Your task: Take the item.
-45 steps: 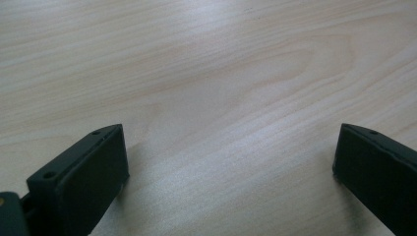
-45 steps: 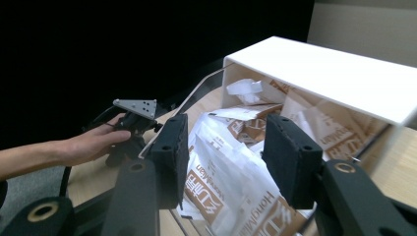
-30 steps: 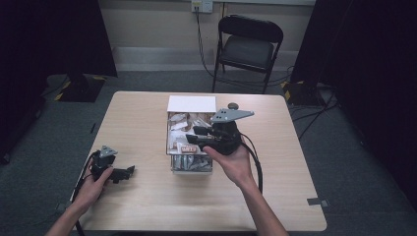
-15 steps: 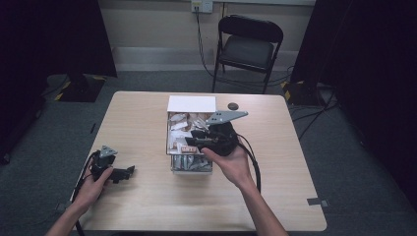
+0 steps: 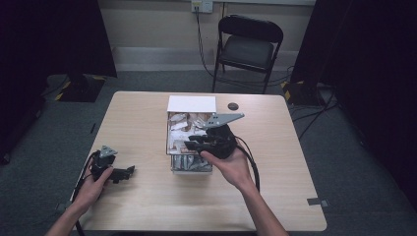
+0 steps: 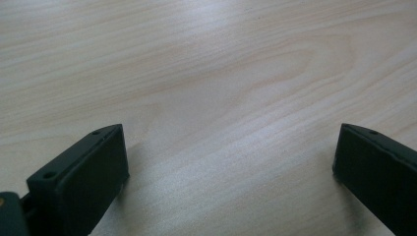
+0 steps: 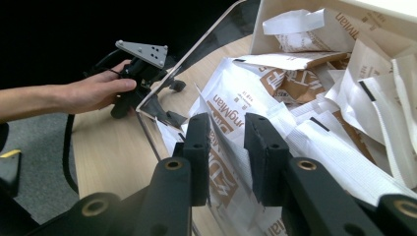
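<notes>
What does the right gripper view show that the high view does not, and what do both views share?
Right gripper view: brown printing on the white paper sachets, and one sachet's edge between the jaws of the right gripper, which have just been closing but do not press it yet.
High view: the black folding chair behind the light wooden table, and a small round black disc near its far edge.
Both: the clear plastic box of sachets, and the left gripper on the table.
</notes>
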`<action>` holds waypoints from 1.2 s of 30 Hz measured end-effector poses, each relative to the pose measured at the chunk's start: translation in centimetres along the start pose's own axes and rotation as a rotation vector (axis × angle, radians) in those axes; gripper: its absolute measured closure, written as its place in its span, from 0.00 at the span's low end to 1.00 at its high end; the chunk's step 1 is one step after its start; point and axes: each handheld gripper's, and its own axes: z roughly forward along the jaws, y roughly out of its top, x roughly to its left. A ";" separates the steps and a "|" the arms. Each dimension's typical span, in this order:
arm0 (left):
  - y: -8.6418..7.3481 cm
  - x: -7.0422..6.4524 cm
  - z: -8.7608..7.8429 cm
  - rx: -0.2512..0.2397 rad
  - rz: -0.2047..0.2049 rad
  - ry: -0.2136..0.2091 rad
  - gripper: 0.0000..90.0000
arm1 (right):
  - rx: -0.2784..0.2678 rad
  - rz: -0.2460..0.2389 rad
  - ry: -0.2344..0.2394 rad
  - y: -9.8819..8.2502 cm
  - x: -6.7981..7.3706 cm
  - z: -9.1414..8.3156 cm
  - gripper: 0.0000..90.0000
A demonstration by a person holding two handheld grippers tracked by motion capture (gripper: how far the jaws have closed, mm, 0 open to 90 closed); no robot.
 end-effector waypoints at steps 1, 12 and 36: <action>0.0 0.0 0.0 0.000 0.000 0.000 0.00 | 0.002 -0.002 0.000 0.0 0.0 0.0 0.81; 0.0 0.0 0.0 0.000 0.000 0.000 0.00 | 0.035 -0.015 0.014 -0.1 0.2 0.1 0.89; 0.0 0.0 0.0 0.000 0.000 0.000 0.00 | -0.020 0.018 0.015 -0.2 -0.2 -0.7 1.00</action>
